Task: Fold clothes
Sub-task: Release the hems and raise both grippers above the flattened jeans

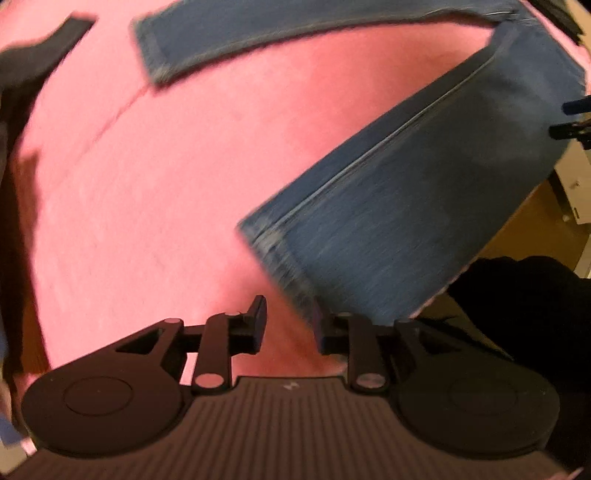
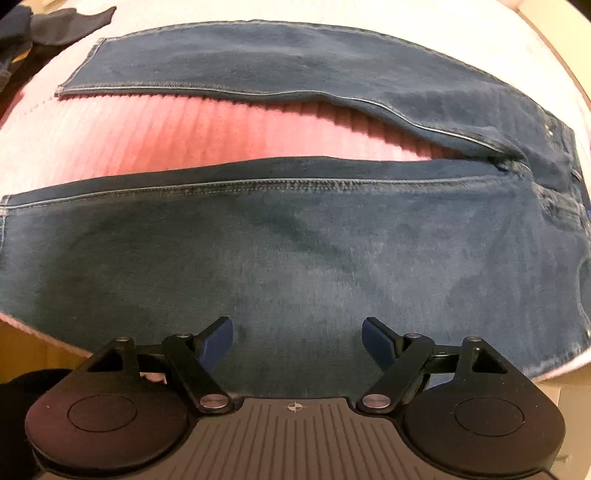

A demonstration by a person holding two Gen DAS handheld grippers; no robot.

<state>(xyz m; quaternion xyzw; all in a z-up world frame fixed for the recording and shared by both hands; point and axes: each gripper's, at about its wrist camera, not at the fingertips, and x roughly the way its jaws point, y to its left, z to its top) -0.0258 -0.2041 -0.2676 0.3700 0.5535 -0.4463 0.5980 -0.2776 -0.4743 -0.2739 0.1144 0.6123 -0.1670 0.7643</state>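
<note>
Denim jeans (image 1: pixel 406 184), hem beside left gripper (image 1: pixel 290 328), jaws apart; right gripper (image 2: pixel 297 343) wide, empty. Risk: hem missed.

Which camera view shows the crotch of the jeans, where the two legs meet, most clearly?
The right wrist view. There the jeans lie sharp and flat on the pink blanket, and both legs join at the crotch on the right. In the left wrist view the picture is blurred, and the crotch sits small at the top edge.
</note>
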